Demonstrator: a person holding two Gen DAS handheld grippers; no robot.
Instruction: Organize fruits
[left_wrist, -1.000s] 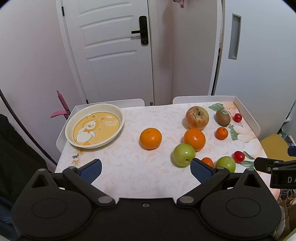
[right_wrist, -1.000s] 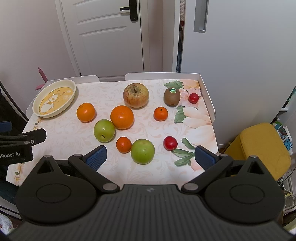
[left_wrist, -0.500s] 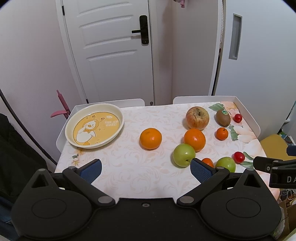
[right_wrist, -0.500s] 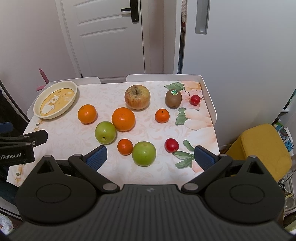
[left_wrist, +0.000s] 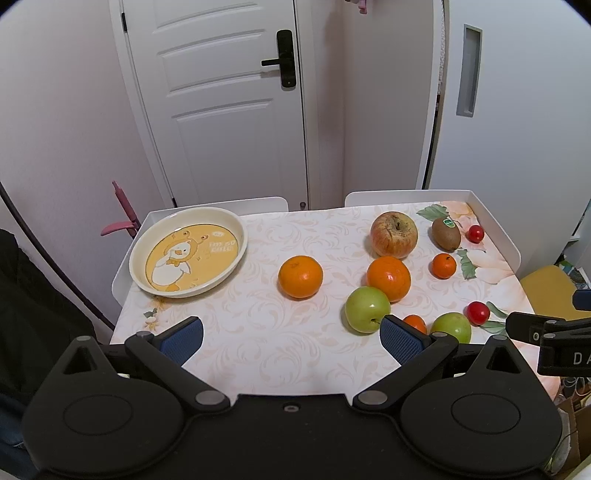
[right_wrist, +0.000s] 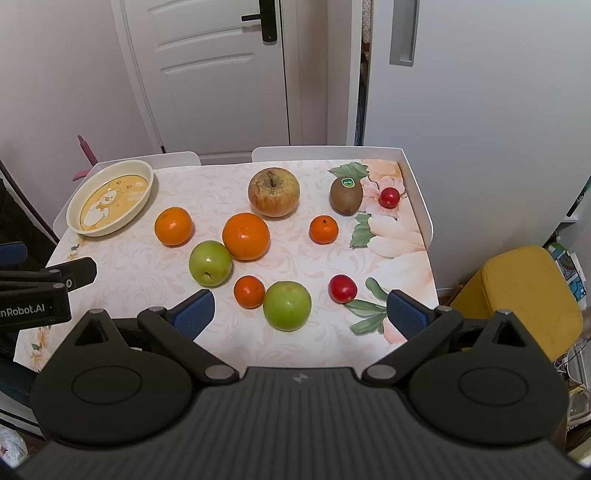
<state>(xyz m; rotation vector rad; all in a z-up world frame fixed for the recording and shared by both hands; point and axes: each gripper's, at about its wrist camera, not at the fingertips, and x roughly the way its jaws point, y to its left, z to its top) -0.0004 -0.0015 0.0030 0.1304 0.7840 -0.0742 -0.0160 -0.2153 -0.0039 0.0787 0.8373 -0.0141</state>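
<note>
Cream and yellow, the duck-printed plate (right_wrist: 109, 199) sits at the table's (left_wrist: 258, 350) far-left corner with nothing in it. The fruit is loose across the middle and right: 2 green apples (right_wrist: 286, 305), 1 red apple (right_wrist: 273, 191), 4 oranges (right_wrist: 245, 236), 1 kiwi (right_wrist: 346, 195) and 2 small red fruits (right_wrist: 343, 288). Over the near edge, the left gripper (left_wrist: 291, 334) and right gripper (right_wrist: 301, 314) both have fingers spread wide, holding nothing.

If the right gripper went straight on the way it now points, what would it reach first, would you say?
Most likely the near green apple, which lies just ahead between the open fingers of the right gripper, with the small orange beside it. The gripper's height above the table is unclear.
</note>
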